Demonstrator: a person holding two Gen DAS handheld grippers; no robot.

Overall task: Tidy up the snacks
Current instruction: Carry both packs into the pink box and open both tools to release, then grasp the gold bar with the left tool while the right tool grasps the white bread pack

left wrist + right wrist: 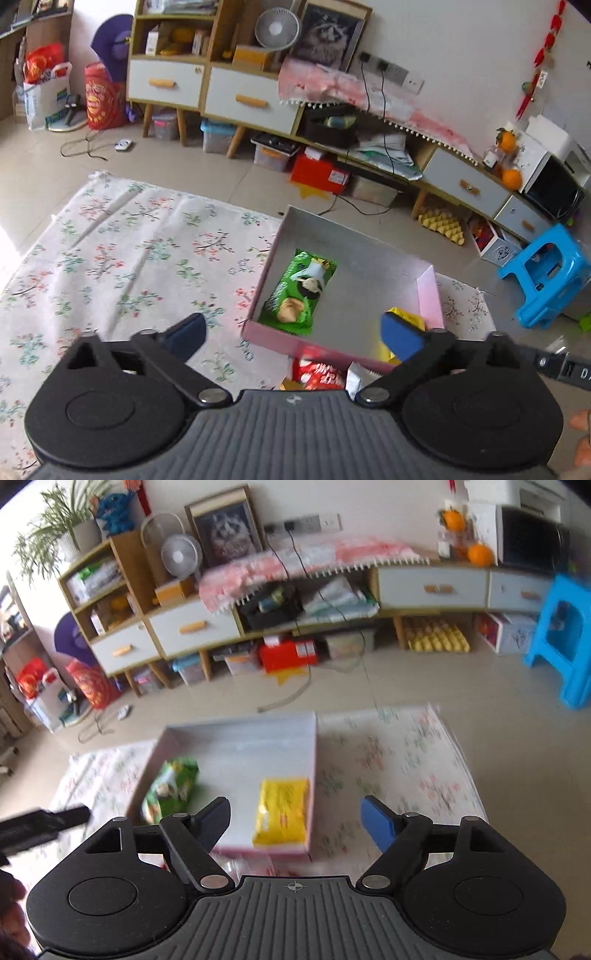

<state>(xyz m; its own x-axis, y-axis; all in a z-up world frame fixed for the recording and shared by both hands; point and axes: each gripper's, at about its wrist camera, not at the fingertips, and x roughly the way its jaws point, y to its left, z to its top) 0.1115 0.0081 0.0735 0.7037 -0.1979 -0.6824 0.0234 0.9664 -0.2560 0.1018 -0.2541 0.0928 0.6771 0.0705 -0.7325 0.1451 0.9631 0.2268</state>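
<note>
Both tools hang wide and empty over a pink-walled shallow box [275,334] set on a floral cloth [129,240] on the floor. The left tool [295,332] has nothing between its blue pads; just under it, at its 6 o'clock and outside the box's near wall, lie a red-and-white snack packet [319,374] and a white wrapper [356,378], partly hidden by the tool's body. These loose snacks appear the likeliest next pick, and the left tool is the nearer to them; their long axes cannot be told. Farther out, at 12 o'clock, a green biscuit pack [299,291] lies inside the box along its left wall, long axis running away from the tool. The right tool [295,821], equally wide, looks down on a yellow snack pack [282,812] lying against the box's [240,734] right wall at its 12 o'clock, also lengthwise front to back. A cabinet [432,585] and a blue stool [565,642] stand beyond.
</note>
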